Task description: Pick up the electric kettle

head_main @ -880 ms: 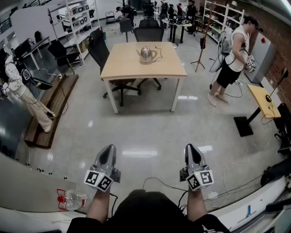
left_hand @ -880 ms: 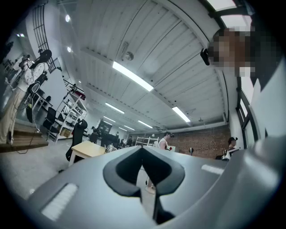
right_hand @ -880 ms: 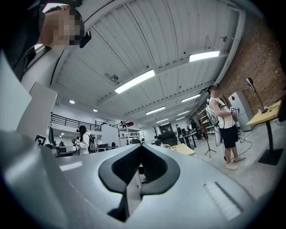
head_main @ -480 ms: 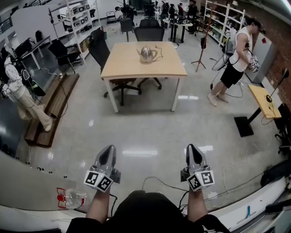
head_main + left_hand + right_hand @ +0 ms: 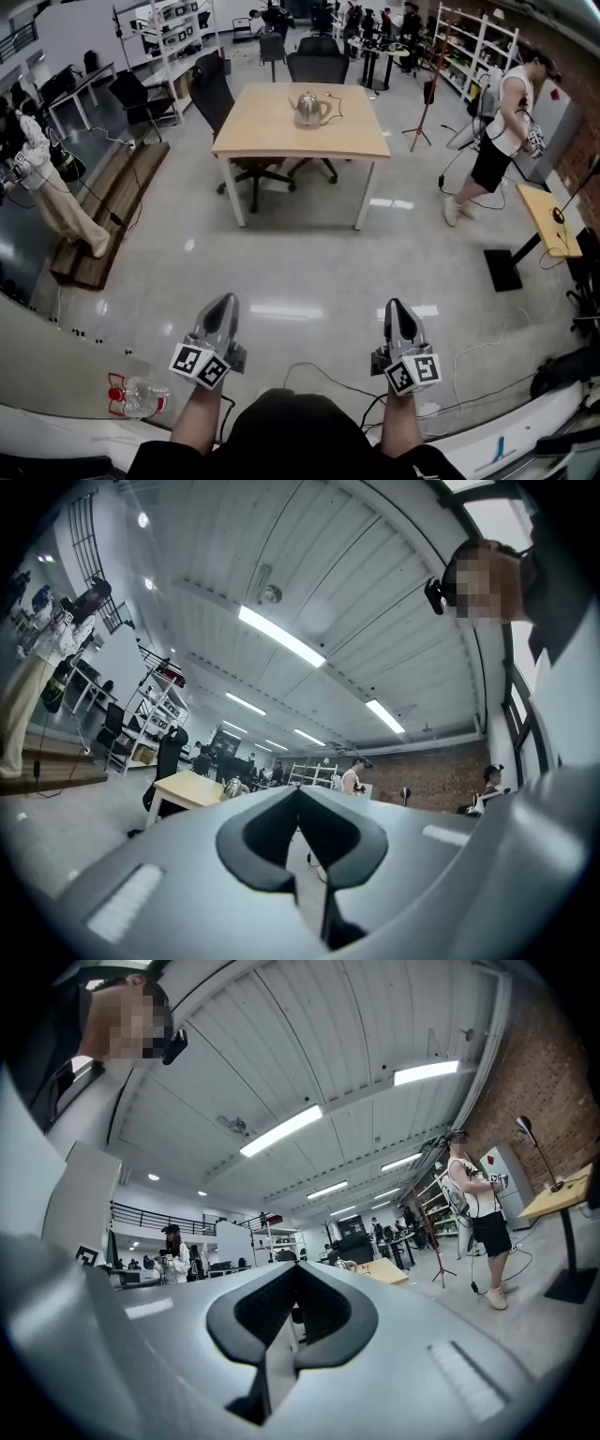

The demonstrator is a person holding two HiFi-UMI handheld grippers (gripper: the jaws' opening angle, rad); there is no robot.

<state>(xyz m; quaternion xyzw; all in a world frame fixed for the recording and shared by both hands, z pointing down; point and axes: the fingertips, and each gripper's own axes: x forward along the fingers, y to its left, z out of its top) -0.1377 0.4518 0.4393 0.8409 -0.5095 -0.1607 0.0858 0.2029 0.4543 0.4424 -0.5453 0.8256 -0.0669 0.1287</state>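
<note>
Your left gripper (image 5: 222, 302) and right gripper (image 5: 396, 305) are both empty, jaws pressed together. You hold them low at 6 o'clock because the electric kettle (image 5: 309, 109) stands well away at 12 o'clock on the table (image 5: 272, 136), possibly with a cord attached. You need to get closer before reaching.

Head cam's up high, facing forward and steeply down: left tongs (image 5: 225, 302) and right tongs (image 5: 395, 306) close in at the bottom edge, tabletop (image 5: 272, 127) far off. Each gripper cam sits right behind its own tongs, low and tipped a bit up, so it's mostly ceiling (image 5: 309, 583). All three share the far tabletop and the person (image 5: 511, 112) on the right.
</note>
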